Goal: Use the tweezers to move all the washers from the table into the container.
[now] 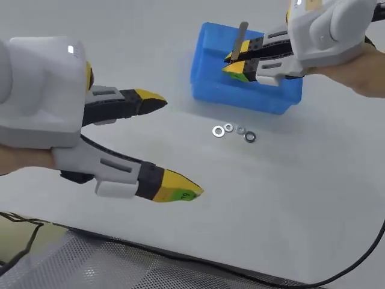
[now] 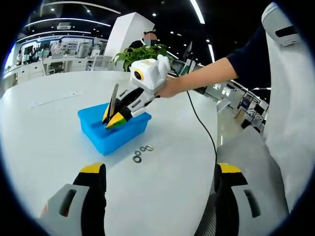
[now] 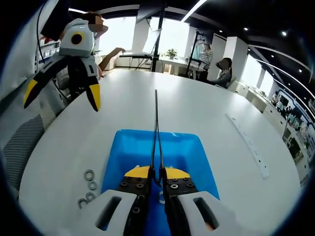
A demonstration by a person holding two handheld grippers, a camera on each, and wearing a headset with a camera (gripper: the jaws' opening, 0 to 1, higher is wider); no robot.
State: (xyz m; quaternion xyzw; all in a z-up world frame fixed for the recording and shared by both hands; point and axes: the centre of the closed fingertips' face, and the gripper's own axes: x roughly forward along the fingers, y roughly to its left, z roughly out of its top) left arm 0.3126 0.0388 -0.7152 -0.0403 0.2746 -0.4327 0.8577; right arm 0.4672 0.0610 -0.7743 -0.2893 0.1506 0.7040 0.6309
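Blue container [image 1: 252,95] sits on the white table [image 1: 271,211], and the right gripper [image 1: 236,64] hangs over it with its yellow-tipped jaws pressed together on the tweezers [image 1: 242,33]. In the right gripper view, the tweezers [image 3: 156,123] run forward from between that gripper's [image 3: 156,173] closed jaws, above the container [image 3: 128,147]. Their two thin arms lie almost together, and whether the tips grip anything cannot be told.

Four washers [image 1: 234,131] lie in a short row on the table just beside the container's near wall, touched by neither gripper. They show as small rings [image 3: 88,189] beside the container's left wall in the right gripper view.

The left gripper [image 1: 171,147] hovers over bare table, well apart from the washers. Its jaws are spread wide and hold nothing. In its own view, the left gripper [image 2: 160,172] faces the washers [image 2: 141,152] and the container [image 2: 106,135].
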